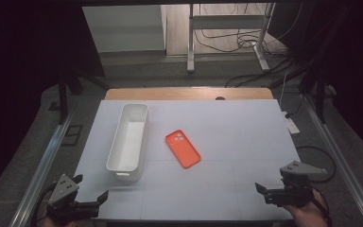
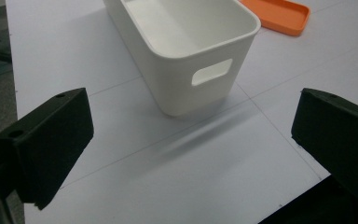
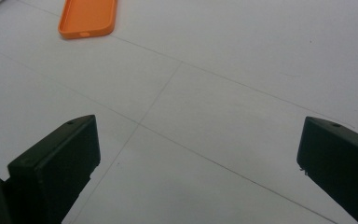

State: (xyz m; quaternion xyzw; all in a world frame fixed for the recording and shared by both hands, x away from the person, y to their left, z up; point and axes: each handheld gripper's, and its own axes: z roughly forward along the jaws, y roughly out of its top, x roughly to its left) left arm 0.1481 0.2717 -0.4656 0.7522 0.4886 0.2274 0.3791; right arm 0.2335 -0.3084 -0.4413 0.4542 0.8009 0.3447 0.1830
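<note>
A long white bin (image 1: 128, 138) lies lengthwise on the left half of the white table (image 1: 236, 142), empty inside. Right of it an orange phone case (image 1: 183, 149) lies flat and askew. My left gripper (image 1: 91, 187) hovers at the near left corner, open, nothing between its jaws. In the left gripper view the bin's (image 2: 186, 42) handle-slot end faces the open gripper (image 2: 191, 140), with the case (image 2: 279, 14) beyond. My right gripper (image 1: 272, 183) stands open at the near right edge. In the right gripper view it (image 3: 198, 158) points over bare table, the case (image 3: 88, 16) far off at upper left.
A wooden strip (image 1: 189, 93) borders the table's far edge. Metal rails (image 1: 42, 161) run along both sides. Beyond stand a white frame's legs (image 1: 190, 52) and loose cables (image 1: 246, 40) on the floor. A white power strip (image 1: 291, 125) lies by the right edge.
</note>
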